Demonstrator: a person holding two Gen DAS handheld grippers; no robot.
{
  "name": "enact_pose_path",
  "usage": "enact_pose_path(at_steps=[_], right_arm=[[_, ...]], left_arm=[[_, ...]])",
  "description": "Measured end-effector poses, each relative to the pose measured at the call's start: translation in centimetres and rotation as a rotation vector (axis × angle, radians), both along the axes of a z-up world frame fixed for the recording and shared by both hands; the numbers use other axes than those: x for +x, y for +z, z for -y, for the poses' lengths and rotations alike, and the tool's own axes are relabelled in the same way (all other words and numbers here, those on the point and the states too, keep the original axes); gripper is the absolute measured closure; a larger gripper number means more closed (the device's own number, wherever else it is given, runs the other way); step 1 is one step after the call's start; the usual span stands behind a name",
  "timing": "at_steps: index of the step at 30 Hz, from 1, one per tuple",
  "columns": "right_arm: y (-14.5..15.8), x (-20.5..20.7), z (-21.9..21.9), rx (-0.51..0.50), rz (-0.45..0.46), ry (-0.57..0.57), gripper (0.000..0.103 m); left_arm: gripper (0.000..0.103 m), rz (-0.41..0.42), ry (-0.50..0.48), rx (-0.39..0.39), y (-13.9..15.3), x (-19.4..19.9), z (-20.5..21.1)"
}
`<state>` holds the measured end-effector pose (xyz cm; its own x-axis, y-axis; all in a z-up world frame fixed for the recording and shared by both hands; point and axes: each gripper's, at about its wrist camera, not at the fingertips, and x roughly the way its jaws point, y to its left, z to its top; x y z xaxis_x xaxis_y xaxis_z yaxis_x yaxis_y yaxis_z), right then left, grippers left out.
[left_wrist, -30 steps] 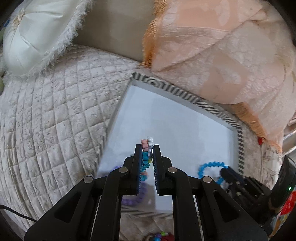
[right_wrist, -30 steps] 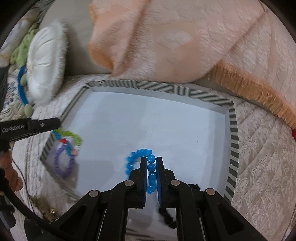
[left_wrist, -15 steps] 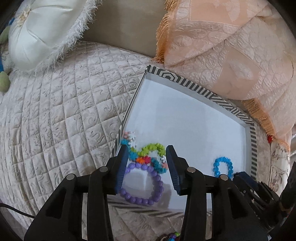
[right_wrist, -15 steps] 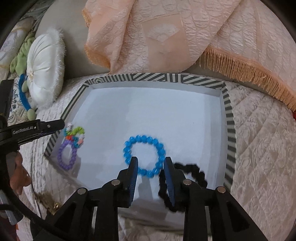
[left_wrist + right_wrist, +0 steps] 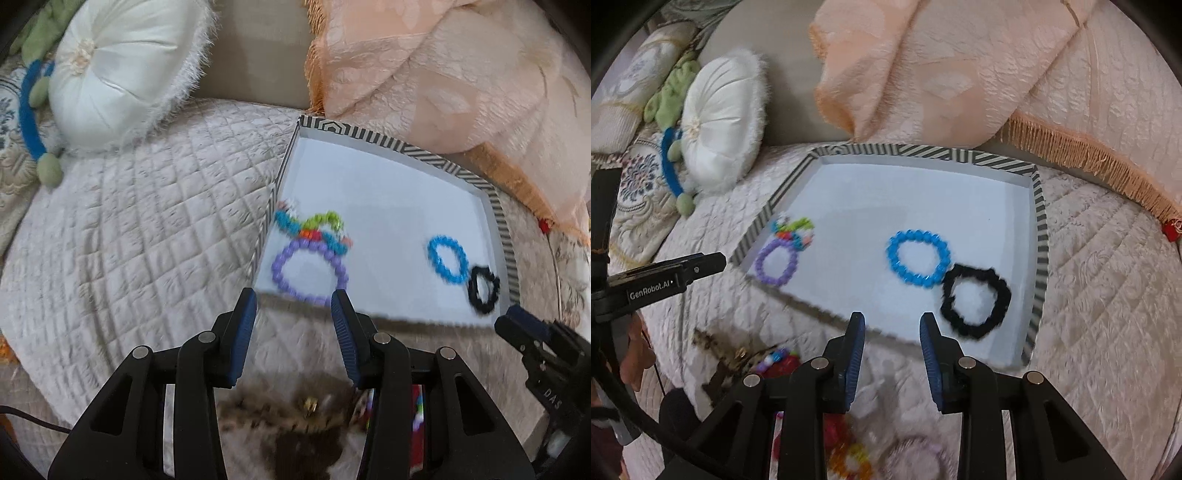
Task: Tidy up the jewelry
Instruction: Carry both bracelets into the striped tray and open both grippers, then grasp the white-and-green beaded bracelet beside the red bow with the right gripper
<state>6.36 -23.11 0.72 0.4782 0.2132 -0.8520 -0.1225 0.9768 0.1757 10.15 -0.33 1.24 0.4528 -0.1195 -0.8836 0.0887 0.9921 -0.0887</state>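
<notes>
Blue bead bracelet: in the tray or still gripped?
In the tray. The blue bead bracelet lies flat on the tray floor; the right gripper is empty above the near edge.

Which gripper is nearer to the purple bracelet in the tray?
Left. The left gripper is open just short of the purple bracelet, at the tray edge. The right gripper is open near the black bracelet, farther away.

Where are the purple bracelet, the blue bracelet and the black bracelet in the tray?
purple bracelet (image 5: 764,272): right wrist view, on the beads of its left arc.
blue bracelet (image 5: 893,258): right wrist view, on the beads of its left side.
black bracelet (image 5: 1004,295): right wrist view, on its right side.
</notes>
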Motion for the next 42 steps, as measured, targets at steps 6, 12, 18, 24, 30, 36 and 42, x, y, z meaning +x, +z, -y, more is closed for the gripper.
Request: enact_pose_path(at_steps=[6,12,18,24,30,36,42], right_arm=[[0.8,-2.8,-1.0,-0.001,0.010,0.022,0.071],[0.9,-5.3,-1.7,-0.004,0.006,0.045,0.070],[0.7,-7.5,-2.3,-0.009,-0.003,0.060,0.070],[-0.4,-8.8,-2.5,-0.009,-0.030,0.075,0.070],[-0.8,-8.8,-3.2,0.003,-0.036,0.098,0.070],[-0.6,-7.5,-4.9,0.016,-0.028,0.149,0.070],[-1.5,-5.9,-6.9,0.045,-0.064,0.193,0.071]], left_arm=[[0.061,0.036,-0.005,0.033,0.9,-4.3,-1.1],[0.061,0.034,-0.009,0.026,0.8,-7.5,-1.9],[0.061,0.000,-0.013,-0.010,0.5,-9.7,-2.7],[0.061,-0.060,-0.013,-0.069,-0.2,-10.7,-3.5],[0.061,-0.118,-0.007,-0.099,-1.5,-10.8,-3.5],[0.061,-0.145,0.023,-0.105,-2.4,-10.6,-4.5],[0.061,-0.151,0.053,-0.118,-2.7,-10.2,-5.9]])
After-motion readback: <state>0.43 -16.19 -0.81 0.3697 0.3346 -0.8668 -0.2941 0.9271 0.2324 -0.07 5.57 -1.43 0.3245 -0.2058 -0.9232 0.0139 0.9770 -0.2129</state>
